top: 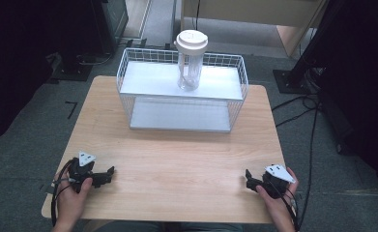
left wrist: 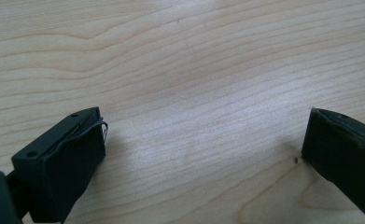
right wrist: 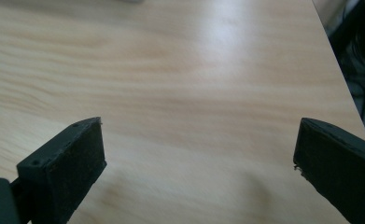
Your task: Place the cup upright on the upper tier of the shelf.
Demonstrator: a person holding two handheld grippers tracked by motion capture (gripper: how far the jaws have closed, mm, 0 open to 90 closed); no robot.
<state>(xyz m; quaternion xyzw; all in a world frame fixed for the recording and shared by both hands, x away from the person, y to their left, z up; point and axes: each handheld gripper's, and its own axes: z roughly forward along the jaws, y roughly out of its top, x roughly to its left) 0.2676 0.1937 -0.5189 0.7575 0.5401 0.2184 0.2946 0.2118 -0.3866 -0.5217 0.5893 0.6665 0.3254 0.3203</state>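
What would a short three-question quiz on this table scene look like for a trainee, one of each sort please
1. True or false: the clear bottle with the white lid stands upright on the top shelf of the white wire rack.
2. Multiple choice: the left gripper is A) shut on the bottle, B) open over bare wood, C) inside the rack.
3. Fill in: the right gripper sits near the table's ____ edge, its fingers spread apart.

Key: 1 true; 2 B; 3 near (the person's side), toward the right corner.
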